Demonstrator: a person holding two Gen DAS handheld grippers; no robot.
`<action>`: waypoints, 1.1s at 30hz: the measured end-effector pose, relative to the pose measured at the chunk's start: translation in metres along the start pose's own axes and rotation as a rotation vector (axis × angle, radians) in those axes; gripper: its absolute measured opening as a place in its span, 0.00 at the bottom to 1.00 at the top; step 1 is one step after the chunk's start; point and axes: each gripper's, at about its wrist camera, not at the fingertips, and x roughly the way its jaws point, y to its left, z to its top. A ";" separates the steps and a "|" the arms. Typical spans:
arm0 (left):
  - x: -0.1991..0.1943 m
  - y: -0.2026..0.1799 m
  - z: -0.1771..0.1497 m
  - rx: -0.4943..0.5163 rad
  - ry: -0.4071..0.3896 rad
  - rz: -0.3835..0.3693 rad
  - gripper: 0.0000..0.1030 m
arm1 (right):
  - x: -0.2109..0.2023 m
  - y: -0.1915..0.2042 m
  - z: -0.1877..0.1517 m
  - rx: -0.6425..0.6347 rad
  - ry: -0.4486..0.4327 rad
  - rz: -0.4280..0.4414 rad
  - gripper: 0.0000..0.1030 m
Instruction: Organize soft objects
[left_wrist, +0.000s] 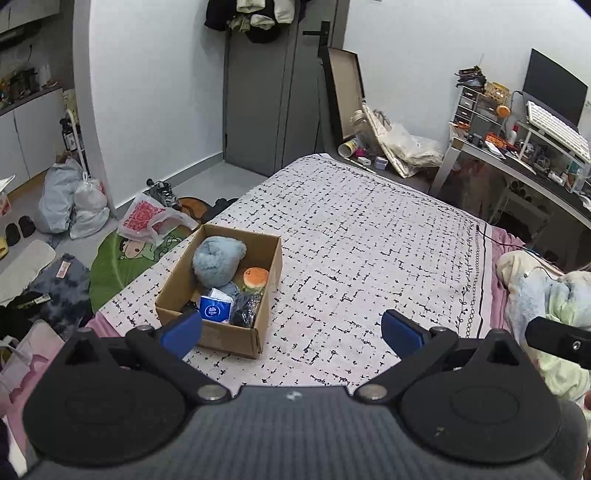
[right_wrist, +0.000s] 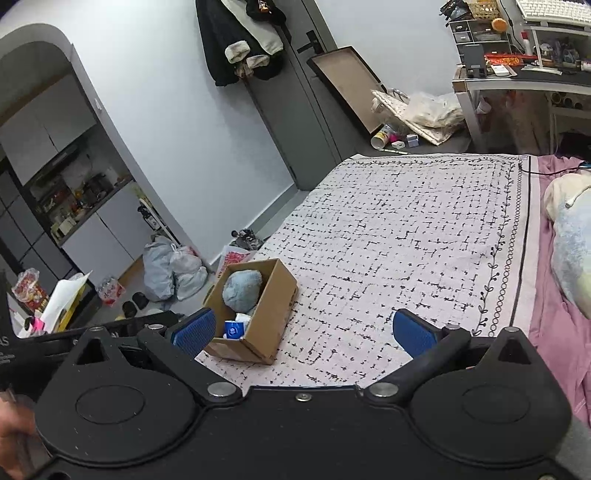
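An open cardboard box (left_wrist: 266, 280) stands on the bed near its left edge; it also shows in the right wrist view (right_wrist: 273, 317). Inside lie a fluffy blue-grey plush (left_wrist: 218, 258), an orange burger-shaped toy (left_wrist: 255, 277), a blue tissue pack (left_wrist: 215, 309) and a dark soft item (left_wrist: 245, 310). The plush (right_wrist: 242, 290) and tissue pack (right_wrist: 233, 329) show in the right wrist view too. My left gripper (left_wrist: 291, 332) is open and empty, just in front of the box. My right gripper (right_wrist: 304, 332) is open and empty, near the box's right side.
The bed carries a white blanket with black dashes (left_wrist: 369, 240). Pale bedding and a plush heap (left_wrist: 546, 295) lie at the right. Bags and shoes (left_wrist: 74, 203) litter the floor at left. A cluttered desk (left_wrist: 535, 147) stands at the far right.
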 end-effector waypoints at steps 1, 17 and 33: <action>-0.001 0.000 0.001 0.007 0.005 -0.003 0.99 | -0.001 0.001 0.001 0.003 0.007 0.009 1.00; -0.018 -0.004 0.007 0.030 -0.001 -0.032 0.99 | -0.018 0.014 0.005 -0.053 0.034 -0.013 1.00; -0.025 0.002 0.004 0.042 0.000 -0.052 0.99 | -0.019 0.021 0.008 -0.052 0.043 -0.024 1.00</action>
